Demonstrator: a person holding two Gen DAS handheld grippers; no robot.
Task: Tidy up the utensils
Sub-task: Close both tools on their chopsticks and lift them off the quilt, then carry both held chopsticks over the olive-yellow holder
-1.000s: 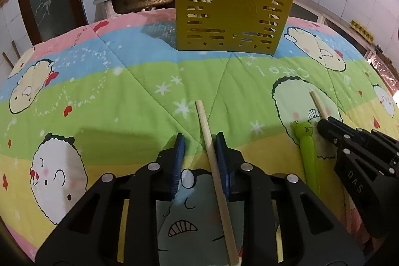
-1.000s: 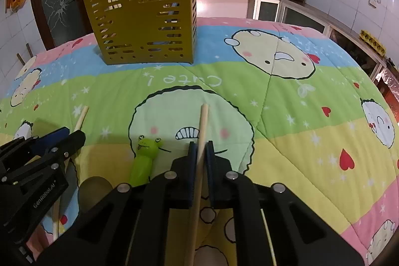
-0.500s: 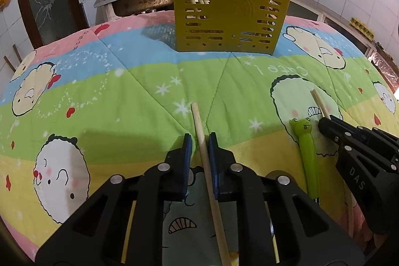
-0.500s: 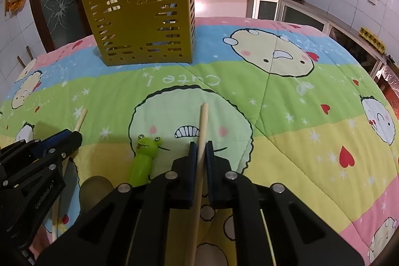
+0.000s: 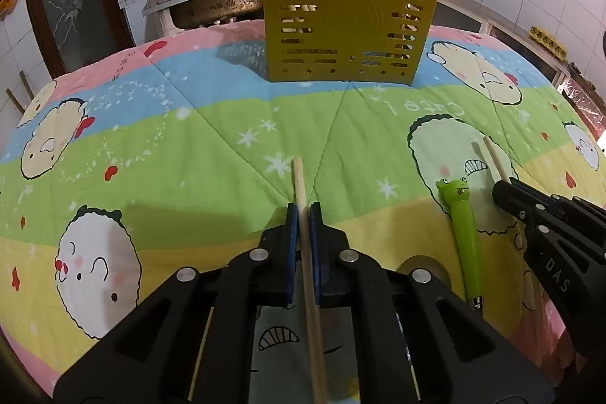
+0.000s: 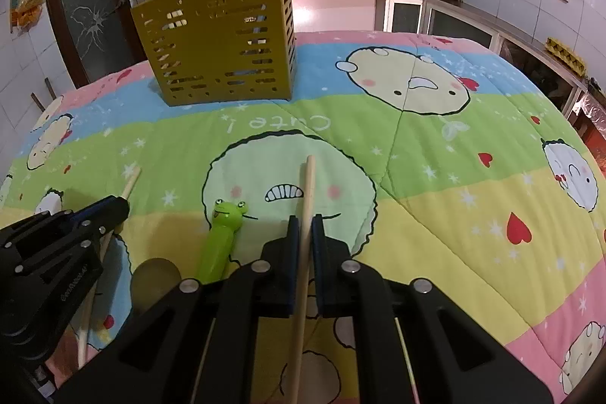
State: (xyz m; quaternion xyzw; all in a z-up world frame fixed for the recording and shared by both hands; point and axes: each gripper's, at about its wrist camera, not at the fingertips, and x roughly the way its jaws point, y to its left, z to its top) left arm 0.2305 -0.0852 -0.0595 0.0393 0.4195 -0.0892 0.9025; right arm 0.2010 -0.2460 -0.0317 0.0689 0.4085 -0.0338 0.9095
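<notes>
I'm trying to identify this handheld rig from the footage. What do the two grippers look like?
Both look alike: matte black plastic bodies with angular, strut-like linkages and round silver pivot screws. The left gripper and right gripper each have two flat fingers faced with blue pads. Each side casing carries pale lettering, only partly legible. No cables, sleeves or hands show.

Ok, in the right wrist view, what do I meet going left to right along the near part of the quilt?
left gripper → frog-headed green utensil → wooden stick shut in the right gripper → red heart.
</notes>
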